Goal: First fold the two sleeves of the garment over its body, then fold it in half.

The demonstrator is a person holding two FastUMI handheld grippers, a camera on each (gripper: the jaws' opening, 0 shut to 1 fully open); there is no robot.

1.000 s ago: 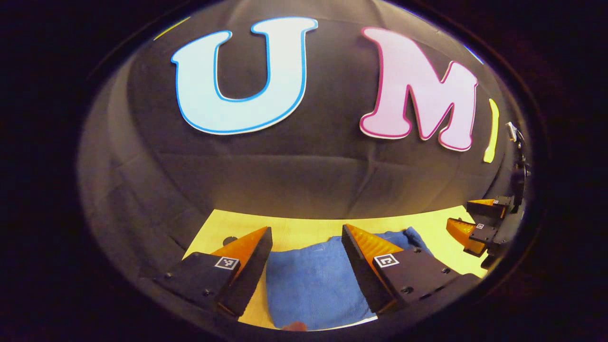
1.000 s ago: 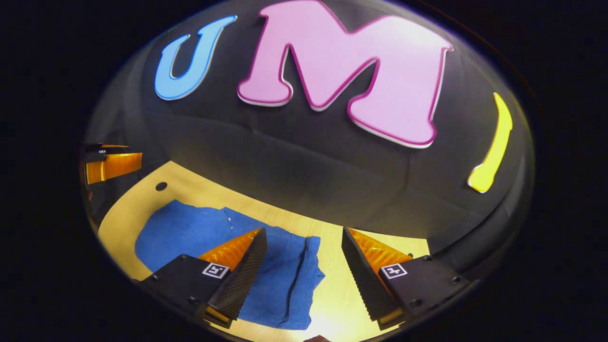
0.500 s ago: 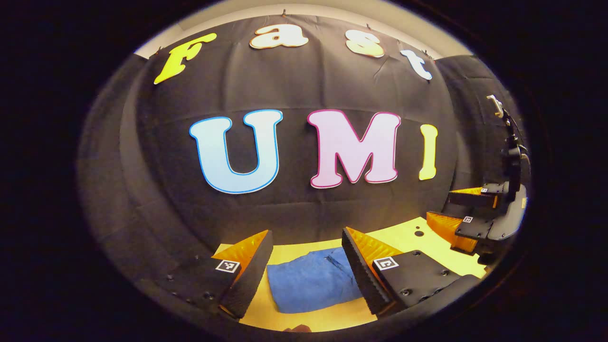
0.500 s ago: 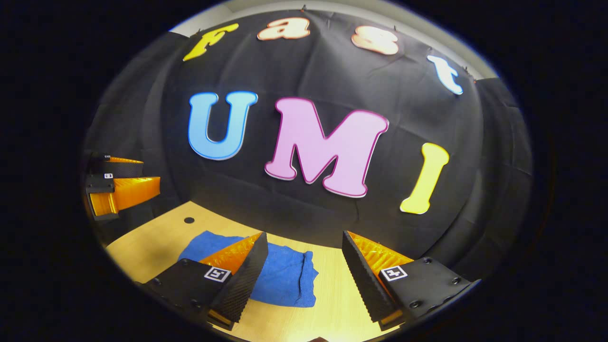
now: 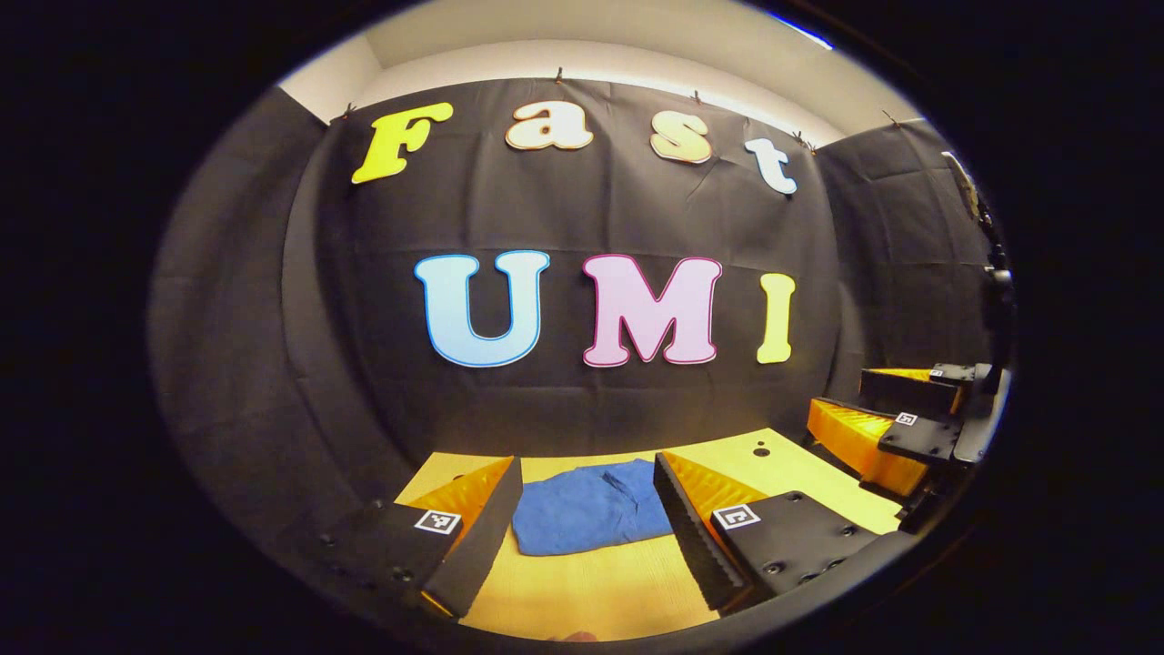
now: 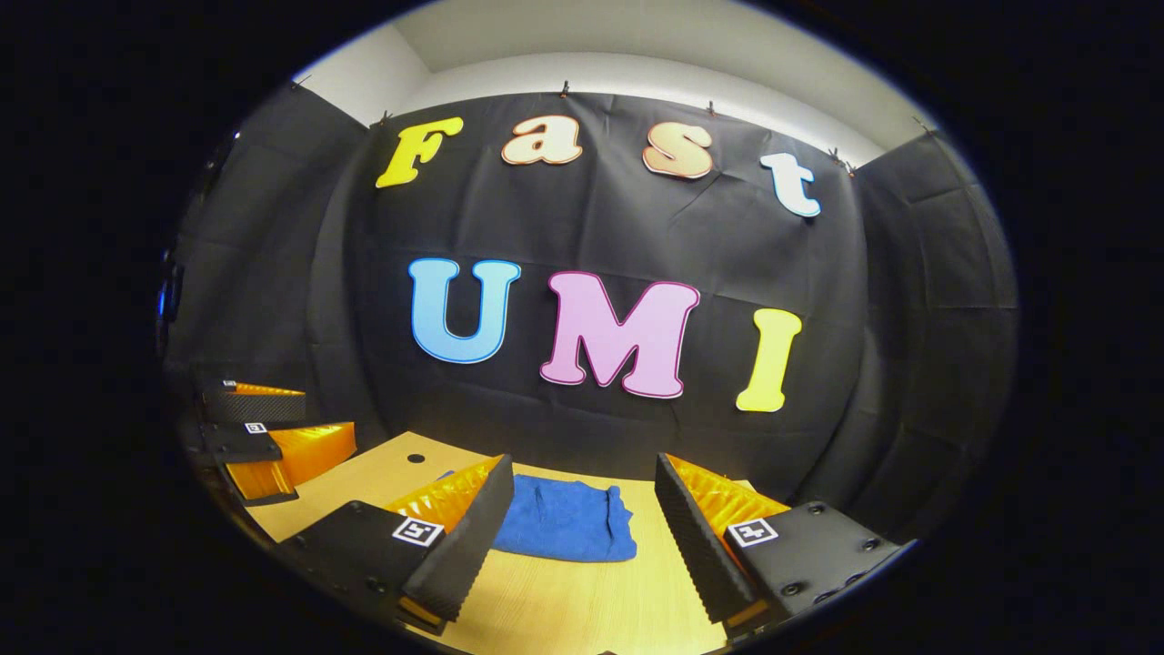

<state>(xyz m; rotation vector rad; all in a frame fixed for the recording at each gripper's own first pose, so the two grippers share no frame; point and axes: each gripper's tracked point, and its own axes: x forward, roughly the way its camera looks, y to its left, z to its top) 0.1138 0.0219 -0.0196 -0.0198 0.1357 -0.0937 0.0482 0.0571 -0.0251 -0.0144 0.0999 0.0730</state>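
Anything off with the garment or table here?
Nothing stands out. The blue garment lies folded in a compact bundle on the table, one edge slightly rumpled. Both claws, left and right, open and apart from it.

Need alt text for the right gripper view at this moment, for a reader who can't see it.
A folded blue garment lies on the wooden table, seen between the open fingers of the right gripper, which touches nothing. The left gripper, also open, sits at the left edge, with the black cloth wall behind.
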